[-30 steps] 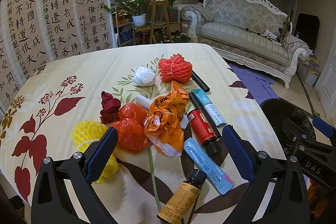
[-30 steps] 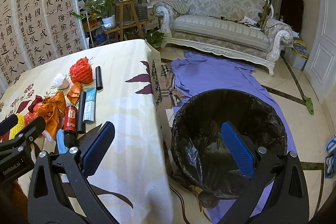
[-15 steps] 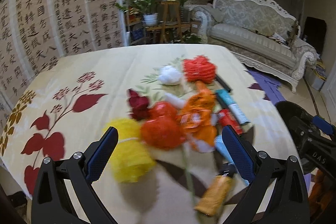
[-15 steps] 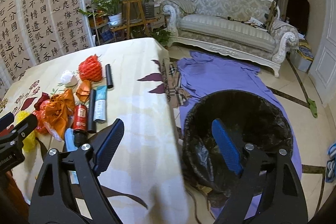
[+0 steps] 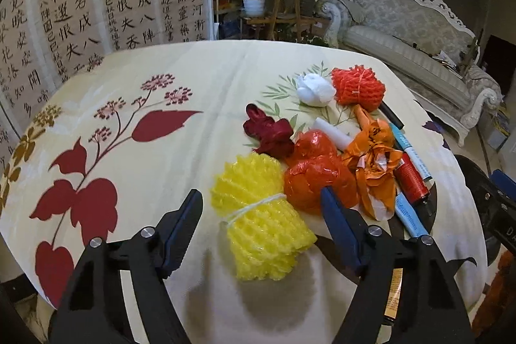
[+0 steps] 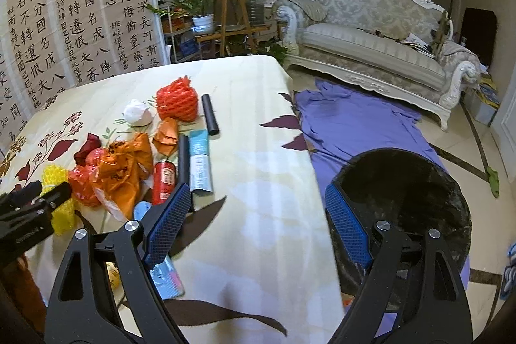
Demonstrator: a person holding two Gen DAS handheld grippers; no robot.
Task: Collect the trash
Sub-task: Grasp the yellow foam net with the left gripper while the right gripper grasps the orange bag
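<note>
Trash is still lying in one heap on the flowered tablecloth (image 5: 135, 76), so as far as I can judge the collecting is only just beginning. The left gripper (image 5: 261, 200) is hanging over the near end of the heap with its jaws apart and just now narrowing; the yellow foam net (image 5: 261, 218) is sitting between them, but the pads are not pressing on it yet. Just beyond it the red plastic wads (image 5: 317, 173), the dark red scrap (image 5: 271, 132), the orange bag (image 5: 375, 160), the white wad (image 5: 314, 89), the orange-red foam net (image 5: 358, 86) and several tubes and bottles (image 5: 411, 178) are all waiting, touching or overlapping one another. The right gripper (image 6: 254, 208) is hovering empty at the table's edge, jaws spread and recently narrowed a little, between the heap and the black-lined bin (image 6: 403, 179) standing on the floor beside the table. Whether anything is lying in the bin already I cannot tell; its inside is too dark. Nearly everything seems left to do.
</note>
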